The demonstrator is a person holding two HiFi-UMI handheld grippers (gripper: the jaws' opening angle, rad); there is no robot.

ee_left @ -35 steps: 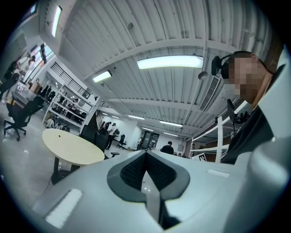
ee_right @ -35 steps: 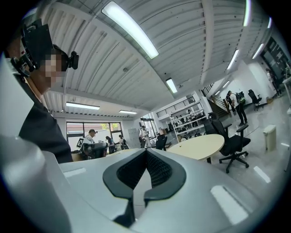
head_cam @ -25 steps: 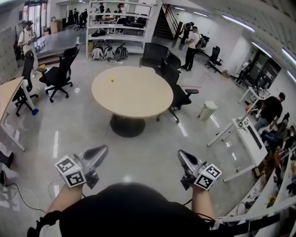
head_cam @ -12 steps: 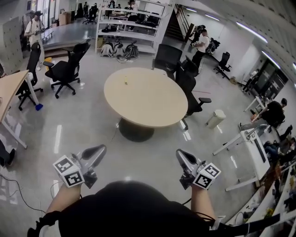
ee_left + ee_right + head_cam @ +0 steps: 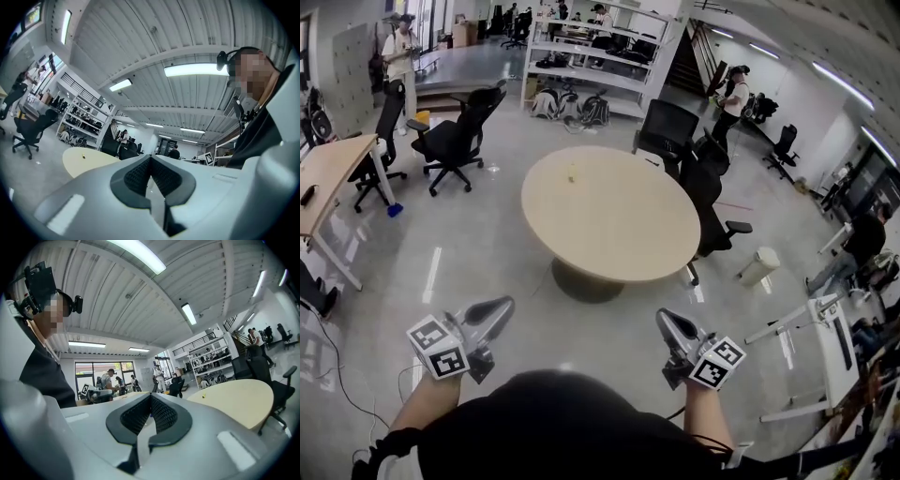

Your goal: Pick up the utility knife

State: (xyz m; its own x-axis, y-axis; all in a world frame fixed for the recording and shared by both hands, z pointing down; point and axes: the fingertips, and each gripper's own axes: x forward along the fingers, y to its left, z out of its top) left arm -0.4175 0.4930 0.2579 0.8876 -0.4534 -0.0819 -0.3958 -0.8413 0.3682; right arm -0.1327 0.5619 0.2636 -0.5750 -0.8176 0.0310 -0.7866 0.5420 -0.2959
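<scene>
The glossy grey floor (image 5: 478,253) throws back the ceiling lights in streaks. On it stands a round tabletop (image 5: 609,220), smooth pale beige wood on a dark pedestal, with black mesh-backed chairs (image 5: 703,187) at its far right edge.

My left tool (image 5: 499,309) and right tool (image 5: 666,323) are rounded grey plastic shells, each carrying a black-and-white marker cube. In the left gripper view the left tool's ribbed black pads (image 5: 138,173) meet with nothing between them. The right gripper view shows the same: the jaws are together on ribbed black pads (image 5: 164,414), and empty.

Against a second ago, the tabletop sits lower and further right in the head view and looks nearer. Both tools keep the same places in the frame, jaws unchanged.

A small yellow item (image 5: 573,176) lies on the far left part of the tabletop. It is too small for me to make out as the knife. It is well apart from both tools, beyond them across open floor, and closer to the left tool's line than the right's.
</scene>
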